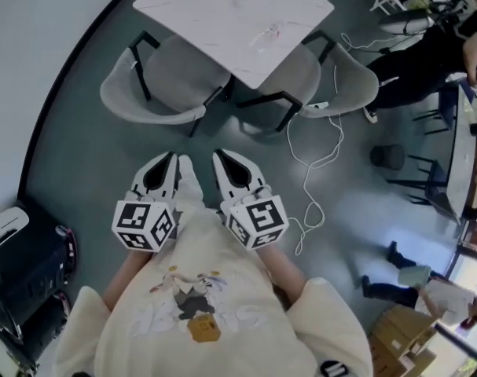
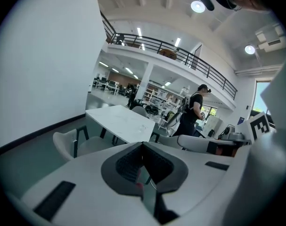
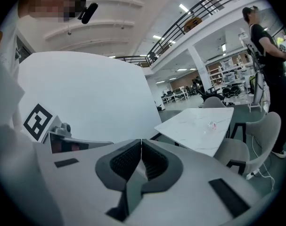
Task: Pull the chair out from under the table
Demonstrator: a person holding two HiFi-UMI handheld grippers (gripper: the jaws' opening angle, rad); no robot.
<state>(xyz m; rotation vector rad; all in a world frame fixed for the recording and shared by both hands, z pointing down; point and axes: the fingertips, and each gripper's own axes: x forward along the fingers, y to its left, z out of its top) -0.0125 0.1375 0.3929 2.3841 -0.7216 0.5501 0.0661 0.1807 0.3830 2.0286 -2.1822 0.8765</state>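
Holding: nothing in either gripper.
Left gripper (image 2: 143, 146): jaws pressed together, empty, touching nothing, held out in front of the wearer's chest.
Right gripper (image 3: 141, 144): jaws likewise closed on themselves, empty, just beside the left gripper.
Aim: both point toward the counter (image 1: 222, 10), well apart from it.
Chairs: left chair (image 1: 144, 93) and right chair (image 1: 344, 85), pale grey, seats tucked under the white counter, backs turned outward.
Floor (image 1: 81, 171): grey; a white cable (image 1: 307, 181) trails across it near the right chair.
Beyond: a person in black (image 1: 427, 61) at the right edge.
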